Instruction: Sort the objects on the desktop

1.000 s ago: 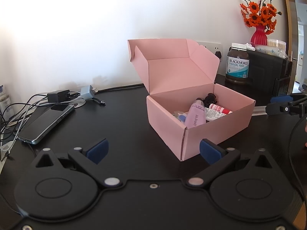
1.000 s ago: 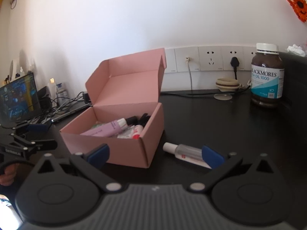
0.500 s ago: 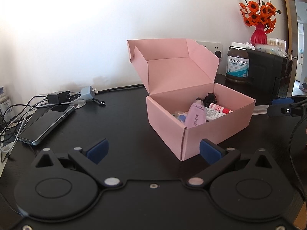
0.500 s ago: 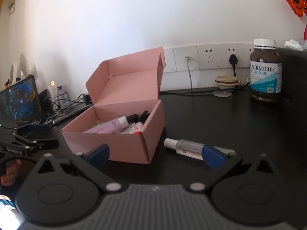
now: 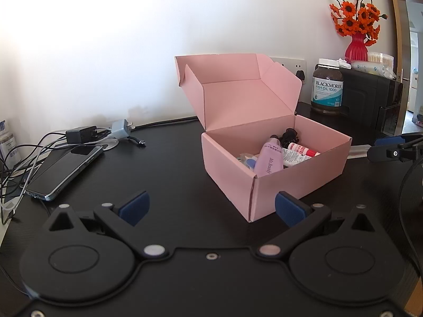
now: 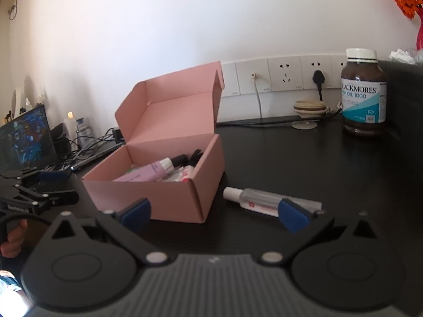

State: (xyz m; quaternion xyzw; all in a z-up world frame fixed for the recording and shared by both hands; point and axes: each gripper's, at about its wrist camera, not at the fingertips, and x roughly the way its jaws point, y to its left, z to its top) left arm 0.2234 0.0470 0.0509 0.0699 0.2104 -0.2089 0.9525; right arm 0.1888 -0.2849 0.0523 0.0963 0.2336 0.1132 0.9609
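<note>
Left claw (image 5: 211,207): jaws spread wide, nothing between the blue pads, held low over the black desk (image 5: 169,174), with the near corner of the box just past its right pad. Right claw (image 6: 215,214): jaws likewise wide apart and empty; its right pad sits in front of the spray bottle's body, contact cannot be told.

Spray bottle (image 6: 253,200): clear, white cap, lying flat on the desk just right of the box, cap end toward the box, not touching it.

Box (image 5: 275,158): pink cardboard, lid (image 5: 238,89) standing open at the back. Inside: lilac tube (image 5: 268,159) leaning on the front wall, white tube with red print (image 5: 297,153) beside it, a small black item (image 5: 289,136) behind them, other bits lower down too hidden to name.

Left of the box, well apart: phone (image 5: 64,167) face up, chargers and tangled cables (image 5: 87,134) behind it.

Farther back on the right: fish oil jar (image 6: 363,97) upright near the wall sockets (image 6: 284,75); red vase of orange flowers (image 5: 355,26) on a black cabinet
</note>
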